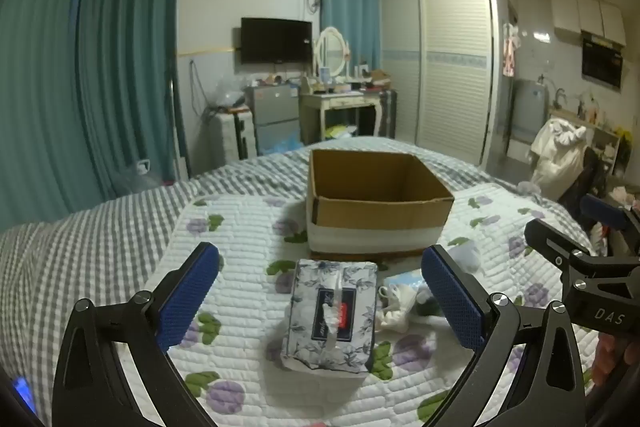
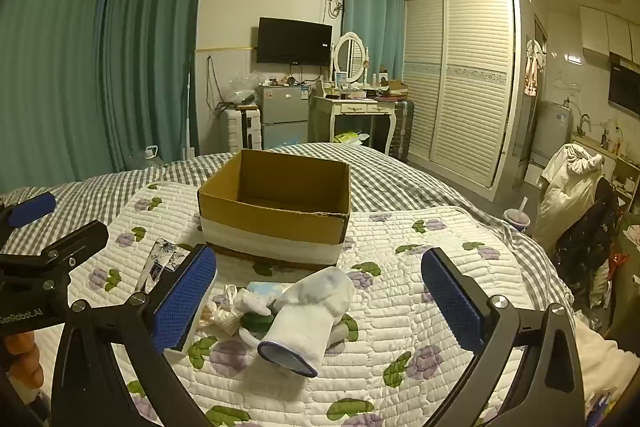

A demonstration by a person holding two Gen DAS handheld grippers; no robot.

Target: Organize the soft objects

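a: item one?
b: open brown cardboard box [image 1: 376, 203] with a white band, on the floral quilted bed cover [image 1: 240, 227]; landmark.
a: soft goods?
b: blue-and-white floral tissue pack [image 1: 332, 315] in front of the box, between the left gripper [image 1: 320, 307] jaws, untouched. white sock [image 2: 308, 311] with a blue-edged cuff, right of the pack, also in front of the box.
a: jaws?
b: left spread wide; right gripper [image 2: 320, 303] spread wide, holding nothing.
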